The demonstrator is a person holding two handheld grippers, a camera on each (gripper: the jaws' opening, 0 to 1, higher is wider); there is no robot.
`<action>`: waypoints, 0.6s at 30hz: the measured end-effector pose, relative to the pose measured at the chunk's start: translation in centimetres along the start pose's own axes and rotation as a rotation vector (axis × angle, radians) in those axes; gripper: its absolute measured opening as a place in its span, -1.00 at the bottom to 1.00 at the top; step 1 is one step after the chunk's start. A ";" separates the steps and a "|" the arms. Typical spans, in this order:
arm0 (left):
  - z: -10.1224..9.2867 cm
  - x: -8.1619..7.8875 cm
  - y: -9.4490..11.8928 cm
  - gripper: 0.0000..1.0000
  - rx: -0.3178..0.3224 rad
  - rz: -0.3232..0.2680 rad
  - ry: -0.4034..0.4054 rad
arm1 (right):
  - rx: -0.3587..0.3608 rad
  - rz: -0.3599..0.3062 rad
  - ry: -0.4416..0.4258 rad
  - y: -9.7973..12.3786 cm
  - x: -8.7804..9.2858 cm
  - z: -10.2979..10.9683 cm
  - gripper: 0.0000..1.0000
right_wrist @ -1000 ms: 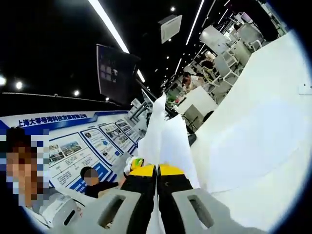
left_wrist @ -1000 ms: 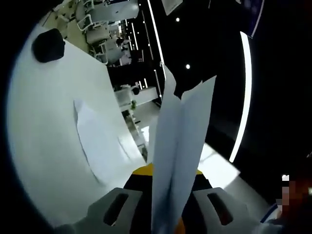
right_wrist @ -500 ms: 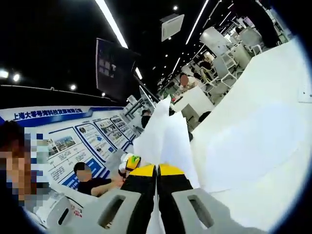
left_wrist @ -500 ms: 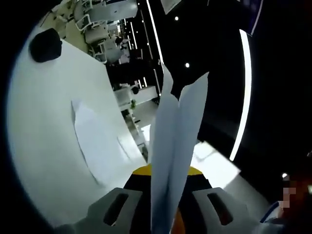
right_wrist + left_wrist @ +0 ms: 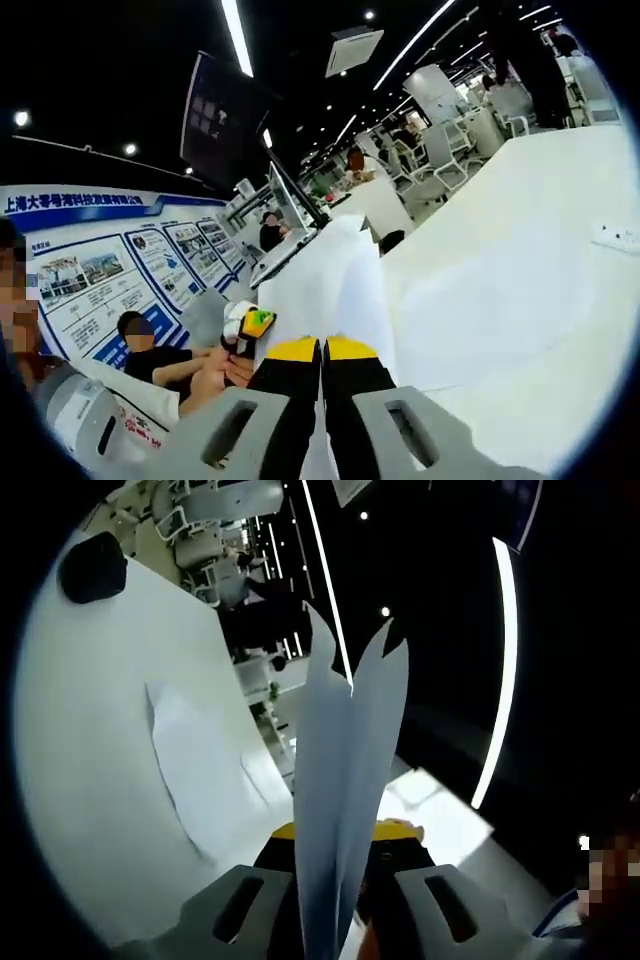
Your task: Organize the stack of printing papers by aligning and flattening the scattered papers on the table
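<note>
Papers (image 5: 340, 780) now stand steeper, edge-on.

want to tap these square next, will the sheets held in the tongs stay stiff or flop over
The sheets likely flop: in the left gripper view their free tips fan apart above the left tongs. They look thin and light. In the right gripper view the sheets bow away from the right tongs, so probably unsupported edges sag.

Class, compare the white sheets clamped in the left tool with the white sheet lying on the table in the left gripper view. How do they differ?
The white paper sheets held in the left tool stand on edge, rising from between its jaws; the single white sheet on the white table lies flat. The held sheets splay into separate pointed corners at the far end; the lying sheet is one piece, one corner slightly lifted. Both are plain white printing paper.
</note>
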State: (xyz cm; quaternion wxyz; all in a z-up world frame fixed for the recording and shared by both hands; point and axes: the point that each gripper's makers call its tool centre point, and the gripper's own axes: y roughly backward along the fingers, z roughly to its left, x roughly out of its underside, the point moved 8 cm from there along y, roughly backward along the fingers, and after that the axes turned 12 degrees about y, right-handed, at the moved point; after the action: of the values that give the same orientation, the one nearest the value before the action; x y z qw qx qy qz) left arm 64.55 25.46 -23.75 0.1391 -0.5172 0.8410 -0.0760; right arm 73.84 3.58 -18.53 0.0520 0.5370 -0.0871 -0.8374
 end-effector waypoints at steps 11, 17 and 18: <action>0.2 -0.2 -0.2 -0.65 -0.007 0.000 -0.004 | 0.029 0.007 0.023 0.2 -0.3 0.1 -1.00; 0.3 -0.1 -0.3 -0.65 -0.015 0.003 -0.009 | 0.040 0.018 0.038 0.2 -0.4 0.1 -1.00; 0.3 -0.1 -0.3 -0.65 -0.018 0.004 -0.010 | 0.043 0.021 0.042 0.2 -0.3 0.1 -1.00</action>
State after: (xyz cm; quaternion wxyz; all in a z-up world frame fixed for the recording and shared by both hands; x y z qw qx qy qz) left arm 64.98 25.42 -23.90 0.1389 -0.5172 0.8420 -0.0657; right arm 73.86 3.49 -18.15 0.0508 0.5546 -0.1097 -0.8233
